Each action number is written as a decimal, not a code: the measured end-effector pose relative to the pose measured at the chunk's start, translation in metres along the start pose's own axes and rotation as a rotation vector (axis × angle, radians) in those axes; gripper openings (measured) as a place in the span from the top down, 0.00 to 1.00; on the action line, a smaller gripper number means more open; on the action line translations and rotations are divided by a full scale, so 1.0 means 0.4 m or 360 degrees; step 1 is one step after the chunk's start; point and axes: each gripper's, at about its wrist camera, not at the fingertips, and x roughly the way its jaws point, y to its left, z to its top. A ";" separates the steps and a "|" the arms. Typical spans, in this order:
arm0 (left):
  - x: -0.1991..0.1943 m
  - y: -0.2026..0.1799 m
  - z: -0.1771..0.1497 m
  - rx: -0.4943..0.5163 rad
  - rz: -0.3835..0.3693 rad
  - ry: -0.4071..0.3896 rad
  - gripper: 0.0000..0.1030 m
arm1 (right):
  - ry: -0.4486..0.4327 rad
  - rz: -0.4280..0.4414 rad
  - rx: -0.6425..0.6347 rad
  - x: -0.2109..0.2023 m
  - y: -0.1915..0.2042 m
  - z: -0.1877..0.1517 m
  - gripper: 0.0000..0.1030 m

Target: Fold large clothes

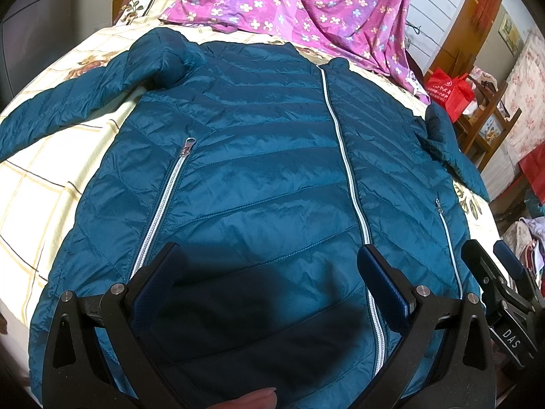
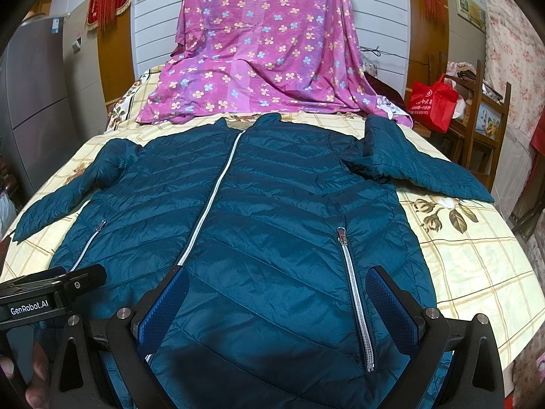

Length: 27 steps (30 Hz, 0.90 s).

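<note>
A teal quilted jacket (image 2: 272, 211) lies flat, front up and zipped, on a bed (image 2: 477, 266) with a checked floral sheet, both sleeves spread outward. The left gripper (image 1: 269, 262) and right gripper (image 2: 277, 286) hover over the hem, jaws spread wide and holding nothing. A purple flowered cloth (image 2: 265, 51) drapes beyond the collar.

Teal quilted jacket (image 1: 259, 156) spread front-up on checked floral bedsheet (image 1: 44, 177), centre zipper (image 1: 344, 150) closed; left gripper (image 1: 272, 272) held above hem, jaws wide apart; purple flowered cloth (image 1: 306, 10) laid beyond collar
</note>
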 end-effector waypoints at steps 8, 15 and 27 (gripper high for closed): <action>-0.001 -0.002 -0.001 -0.0001 -0.0002 0.0002 0.00 | 0.0001 0.0000 0.0001 0.000 0.000 0.000 0.00; -0.001 0.002 0.000 -0.0002 -0.0003 0.0001 0.00 | 0.0001 0.0000 0.0002 -0.001 -0.001 0.001 0.00; -0.002 0.002 -0.001 -0.0006 -0.0009 0.0004 0.00 | 0.0000 0.0001 0.0006 -0.002 -0.002 0.001 0.00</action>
